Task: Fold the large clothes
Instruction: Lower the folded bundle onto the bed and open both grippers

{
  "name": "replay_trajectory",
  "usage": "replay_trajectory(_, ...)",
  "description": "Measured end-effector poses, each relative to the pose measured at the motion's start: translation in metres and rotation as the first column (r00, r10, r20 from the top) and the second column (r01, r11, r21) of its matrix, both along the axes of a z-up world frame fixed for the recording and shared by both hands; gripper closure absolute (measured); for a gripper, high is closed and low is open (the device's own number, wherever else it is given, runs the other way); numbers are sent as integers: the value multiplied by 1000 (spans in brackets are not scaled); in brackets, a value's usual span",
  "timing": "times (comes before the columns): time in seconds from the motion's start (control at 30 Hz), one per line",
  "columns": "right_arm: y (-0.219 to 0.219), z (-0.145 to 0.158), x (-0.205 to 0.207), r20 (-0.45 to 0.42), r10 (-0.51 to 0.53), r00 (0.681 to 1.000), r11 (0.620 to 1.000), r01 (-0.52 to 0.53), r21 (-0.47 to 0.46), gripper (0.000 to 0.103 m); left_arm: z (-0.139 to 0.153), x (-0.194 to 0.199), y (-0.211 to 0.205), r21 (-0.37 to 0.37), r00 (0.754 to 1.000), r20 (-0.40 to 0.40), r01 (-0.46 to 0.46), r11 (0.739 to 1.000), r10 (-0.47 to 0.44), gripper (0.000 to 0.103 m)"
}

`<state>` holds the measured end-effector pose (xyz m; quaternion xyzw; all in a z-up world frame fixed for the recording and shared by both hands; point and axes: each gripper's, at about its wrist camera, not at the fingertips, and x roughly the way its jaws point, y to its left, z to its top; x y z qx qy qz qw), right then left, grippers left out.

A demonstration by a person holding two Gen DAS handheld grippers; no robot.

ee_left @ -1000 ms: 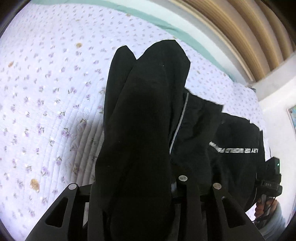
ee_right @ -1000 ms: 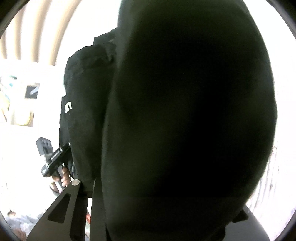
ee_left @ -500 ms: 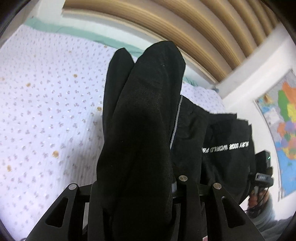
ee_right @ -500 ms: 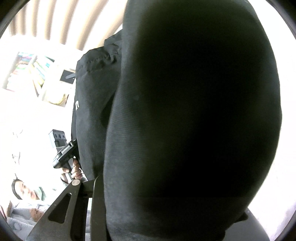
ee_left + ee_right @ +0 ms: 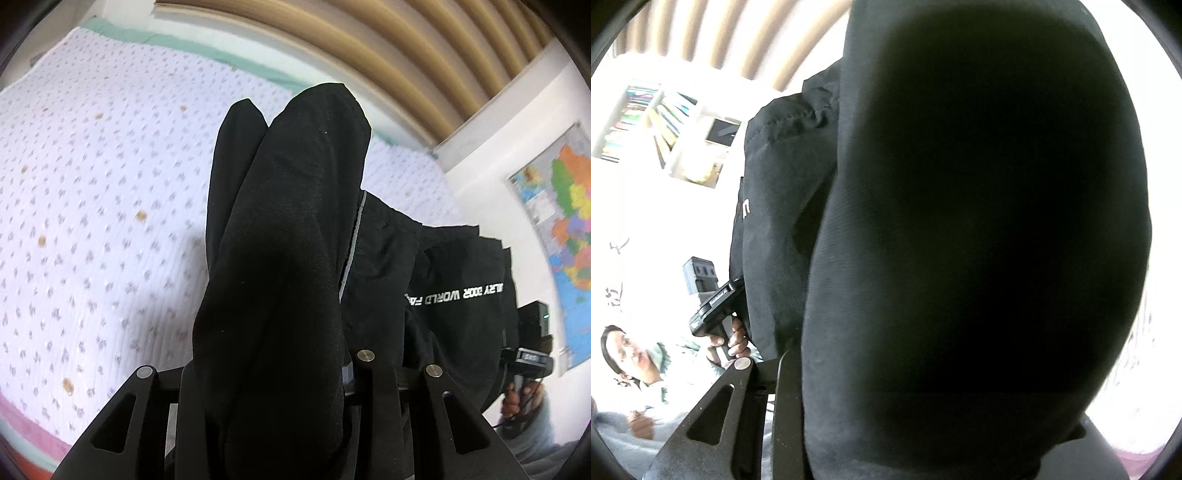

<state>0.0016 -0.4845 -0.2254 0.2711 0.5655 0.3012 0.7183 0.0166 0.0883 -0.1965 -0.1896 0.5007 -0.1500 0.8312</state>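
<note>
A large black garment with white lettering hangs in the air, stretched between my two grippers above the bed. My left gripper is shut on a bunched fold of it; the cloth wraps over the fingers and hides the tips. The right gripper's body shows at the right edge of the left wrist view. In the right wrist view the black garment covers most of the picture. My right gripper is shut on it. The left gripper's body shows beyond it at the left.
The bed with a white flowered quilt lies below and to the left. A slatted wooden headboard and a wall map stand behind. A bookshelf and the person's face show in the right wrist view.
Both grippers have risen and tilted up with the garment. The headboard, map and bookshelf have come into view and the bed has dropped lower.
</note>
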Motion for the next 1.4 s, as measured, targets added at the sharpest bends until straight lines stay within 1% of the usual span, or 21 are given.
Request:
replay_trajectory(0.23,15,-83,22,-99,-84,992,996,81,-40,64,-72,1,-17,80,997,-77,7,997,-1,68)
replay_trajectory(0.33,6,-111,28,-147,-150,978,988,145,-46,63,-101,10,-18,82,987,-146,-61,995,73,68)
replay_trajectory(0.37,-8,-115,13,-153,-158,975,987,152,-50,62,-105,16,-18,72,981,-159,-97,993,108,68)
replay_trajectory(0.43,-18,-120,15,-173,-174,969,985,169,-46,59,-110,18,-9,36,973,-181,-138,990,142,67)
replay_trajectory(0.47,-8,-119,15,-173,-173,970,985,166,-55,56,-111,18,-6,22,970,-193,-144,989,145,66)
replay_trajectory(0.5,-3,-119,11,-165,-166,972,985,154,-83,52,-112,18,-3,14,969,-201,-144,990,144,64)
replay_trajectory(0.53,-1,-150,4,-157,-160,975,984,144,-109,49,-110,17,-1,11,967,-209,-144,990,143,63)
replay_trajectory(0.57,4,-157,2,-144,-156,977,979,134,-152,46,-109,16,2,17,965,-218,-147,989,147,61)
replay_trajectory(0.67,1,-148,5,-97,-146,985,945,110,-310,34,-104,11,13,92,950,-240,-181,979,198,53)
replay_trajectory(0.7,2,-162,16,-78,-134,988,926,97,-365,34,-97,14,17,123,942,-251,-195,973,221,52)
replay_trajectory(0.77,8,-145,27,-23,-97,995,874,74,-480,28,-88,7,22,156,924,-282,-223,962,259,52)
replay_trajectory(0.8,16,-129,33,11,-77,997,834,71,-547,25,-86,5,28,166,916,-292,-235,958,276,52)
replay_trajectory(0.9,40,-85,27,106,-9,994,669,85,-738,24,-70,-8,36,233,906,-259,-279,932,336,52)
replay_trajectory(0.93,58,-64,33,131,-4,991,619,105,-778,24,-60,-14,34,275,905,-241,-282,919,350,51)
replay_trajectory(1.0,40,-47,27,153,-21,988,563,138,-815,24,-54,-23,30,339,903,-211,-293,894,375,50)
replay_trajectory(1.07,45,-24,16,170,-23,985,579,151,-801,24,-29,-34,20,361,906,-175,-305,881,386,51)
replay_trajectory(1.17,66,11,-2,207,6,978,615,160,-772,24,4,-47,-2,389,929,-118,-282,877,351,51)
replay_trajectory(1.2,46,10,-30,220,18,975,623,161,-766,24,16,-49,-7,378,941,-96,-267,887,324,51)
replay_trajectory(1.23,54,22,-34,240,25,970,637,170,-752,24,30,-55,-19,355,956,-77,-240,904,284,51)
replay_trajectory(1.33,86,45,-41,288,24,957,667,200,-717,24,48,-66,-50,342,973,-23,-208,916,229,51)
replay_trajectory(1.4,107,52,-57,317,26,948,690,212,-692,24,66,-75,-73,341,990,15,-140,930,143,51)
